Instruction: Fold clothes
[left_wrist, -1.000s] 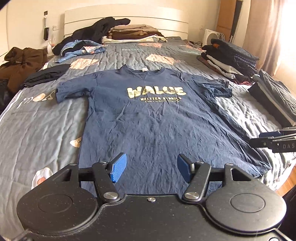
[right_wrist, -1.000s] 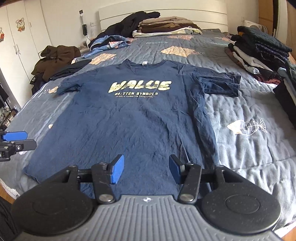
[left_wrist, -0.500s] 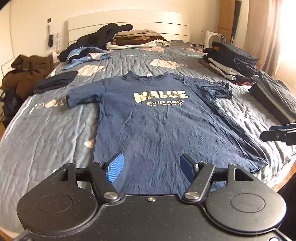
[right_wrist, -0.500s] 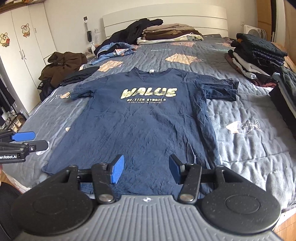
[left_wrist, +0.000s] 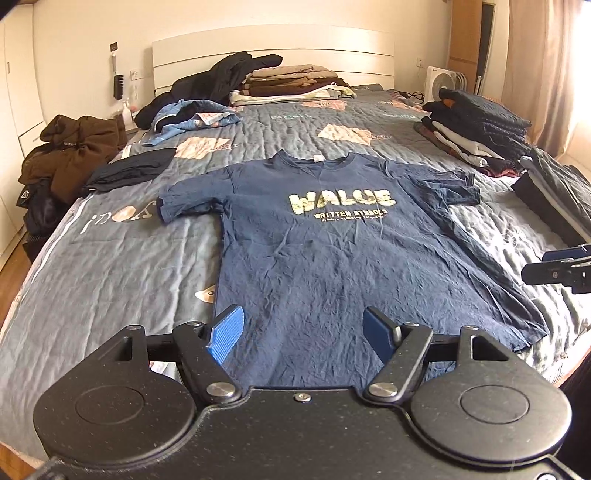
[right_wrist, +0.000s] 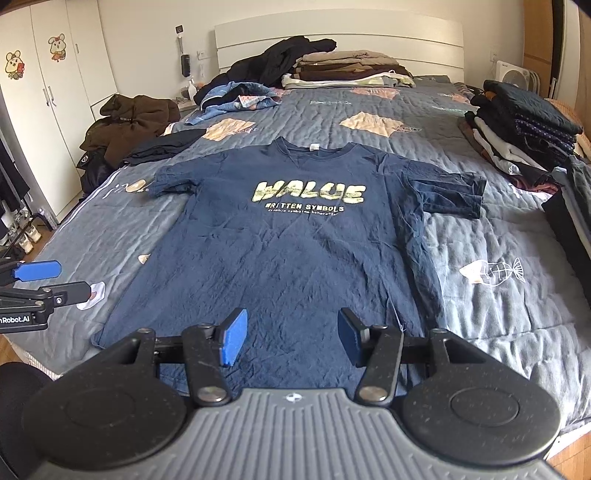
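A navy T-shirt (left_wrist: 332, 266) (right_wrist: 295, 251) with pale "WALUE" lettering lies flat and face up on the grey quilted bed (left_wrist: 110, 266) (right_wrist: 498, 325), collar toward the headboard. My left gripper (left_wrist: 303, 334) hangs open above the shirt's hem, nothing between its blue pads. My right gripper (right_wrist: 291, 339) is also open over the hem, empty. Each gripper shows at the edge of the other's view: the right gripper (left_wrist: 561, 264) at the right, the left gripper (right_wrist: 40, 280) at the left.
Folded clothes are stacked (left_wrist: 480, 133) along the right side and a folded pile (left_wrist: 291, 83) sits by the headboard. Loose garments lie at the far left: a brown jacket (left_wrist: 70, 155), a dark folded piece (left_wrist: 129, 171), a blue one (left_wrist: 192, 120). A wardrobe (right_wrist: 48, 110) stands left.
Both grippers have pulled back and risen from the shirt, so more of the bed and room shows. Both stay open. The shirt has not moved.
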